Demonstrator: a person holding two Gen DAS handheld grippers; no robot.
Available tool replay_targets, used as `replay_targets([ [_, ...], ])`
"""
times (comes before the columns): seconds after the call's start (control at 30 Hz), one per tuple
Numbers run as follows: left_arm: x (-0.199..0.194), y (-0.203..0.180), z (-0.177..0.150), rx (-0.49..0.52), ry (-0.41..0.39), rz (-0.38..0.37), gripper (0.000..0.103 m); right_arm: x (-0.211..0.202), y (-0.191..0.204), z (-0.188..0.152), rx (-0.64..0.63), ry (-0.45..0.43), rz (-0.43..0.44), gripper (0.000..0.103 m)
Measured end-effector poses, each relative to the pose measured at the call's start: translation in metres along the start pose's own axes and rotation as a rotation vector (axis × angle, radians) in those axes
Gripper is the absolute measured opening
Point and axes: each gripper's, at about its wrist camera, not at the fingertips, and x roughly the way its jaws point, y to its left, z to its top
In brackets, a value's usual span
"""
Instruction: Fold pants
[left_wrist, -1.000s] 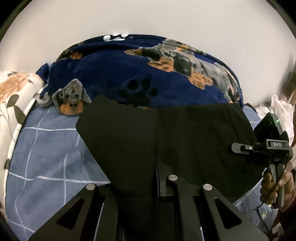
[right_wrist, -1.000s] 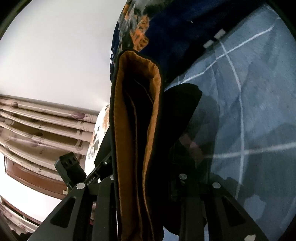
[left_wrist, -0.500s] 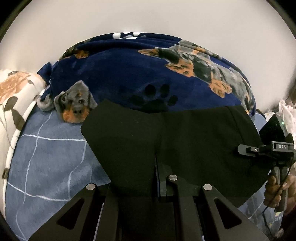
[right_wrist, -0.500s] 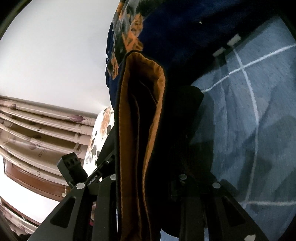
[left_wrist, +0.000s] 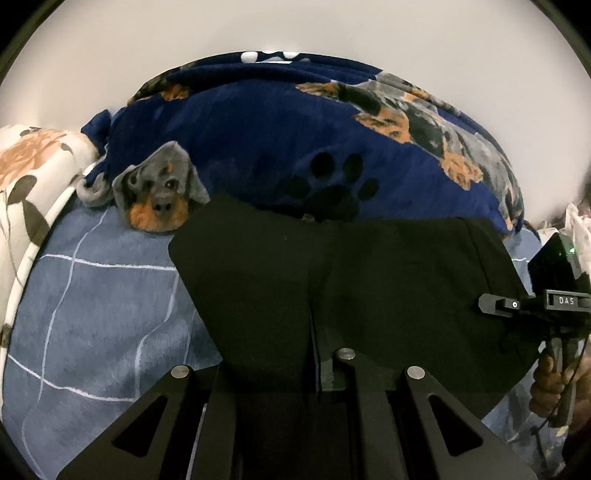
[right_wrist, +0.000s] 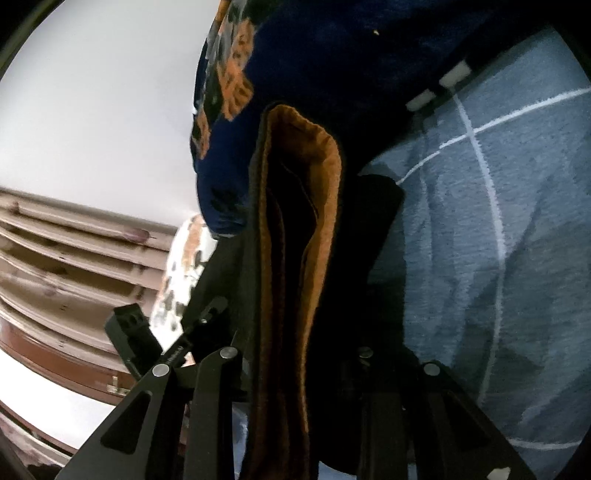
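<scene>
The black pants (left_wrist: 332, 280) hang stretched between both grippers over the blue checked bedsheet (left_wrist: 96, 306). My left gripper (left_wrist: 314, 354) is shut on one edge, and the cloth drapes over its fingers. In the right wrist view the pants (right_wrist: 295, 229) show an orange-brown lining in thick folds. My right gripper (right_wrist: 295, 358) is shut on those folds. The right gripper (left_wrist: 554, 306), held by a hand, also shows at the right edge of the left wrist view. The left gripper's body (right_wrist: 147, 343) appears at the lower left of the right wrist view.
A dark blue dog-print blanket (left_wrist: 295, 140) is heaped just beyond the pants against a white wall. A floral pillow (left_wrist: 26, 173) lies at the left. Brown wooden furniture (right_wrist: 55, 280) stands to the left in the right wrist view.
Both grippers have carried the pants a little forward and lower, so the blue blanket looks nearer. Both grips are unchanged.
</scene>
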Motion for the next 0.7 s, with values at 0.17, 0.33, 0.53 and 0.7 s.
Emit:
replay_targets([
  [0.17, 0.005, 0.003, -0.008, 0.000, -0.017, 0.023, 0.015, 0.006, 0.013, -0.003, -0.112, -0.011, -0.128, 0.025],
  [0.33, 0.007, 0.001, -0.014, 0.013, -0.040, 0.045, 0.016, 0.008, 0.018, -0.004, -0.172, -0.034, -0.186, 0.025],
  [0.53, 0.010, 0.000, -0.019, 0.037, -0.064, 0.073, 0.021, 0.009, 0.023, -0.009, -0.238, -0.075, -0.232, 0.026],
  [0.7, 0.013, 0.004, -0.018, 0.014, -0.069, 0.073, 0.027, 0.012, 0.030, -0.010, -0.283, -0.100, -0.266, 0.027],
])
